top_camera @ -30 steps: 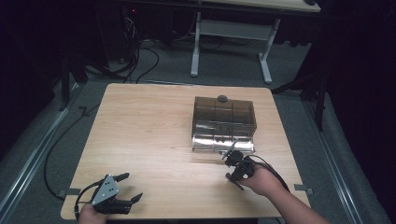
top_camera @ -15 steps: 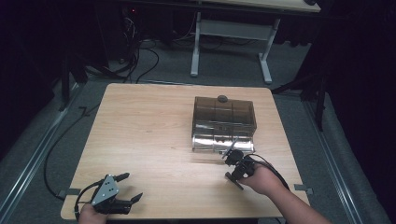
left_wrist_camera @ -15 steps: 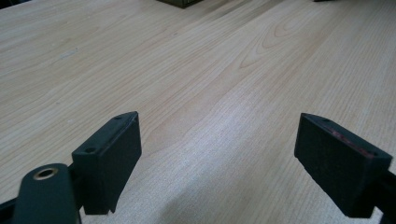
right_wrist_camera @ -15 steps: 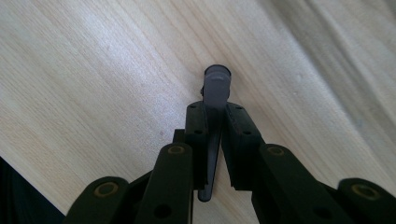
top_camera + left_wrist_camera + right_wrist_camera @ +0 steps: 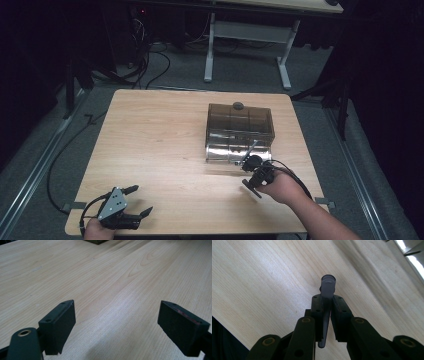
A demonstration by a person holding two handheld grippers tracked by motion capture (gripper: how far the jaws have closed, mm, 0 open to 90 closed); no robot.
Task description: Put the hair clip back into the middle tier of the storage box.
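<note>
While the right tool [image 5: 327, 312] is pinching a slim grey translucent tube [image 5: 327, 287] between its closed jaws, much of that tube is sitting hidden between the pads, and its lower tip is tapering off into shadow near the bottom of the right gripper view. From the high view the tube is hard to make out; something thin and pale is poking up toward 12 o'clock from the right tool [image 5: 253, 169], just in front of the smoky box [image 5: 240, 120]. What the box is holding is too dim to tell, and its shiny lower front [image 5: 235, 151] is glaring. A small dark knob [image 5: 238, 105] is sitting on the box's lid at its 12 o'clock edge.

Compared with the earlier frames, almost nothing is changing: both hands are staying where they were, the right tool still hovering at the box's 6 o'clock side.

The left tool [image 5: 134, 201] is resting wide open at the tabletop's 7 o'clock corner, empty, its pads [image 5: 58, 325] spreading apart over bare wood. The pale wooden tabletop [image 5: 160, 140] is standing in a dark room, with cables [image 5: 150, 65] trailing across grey floor and another table's white legs [image 5: 210, 50] at 12 o'clock.
</note>
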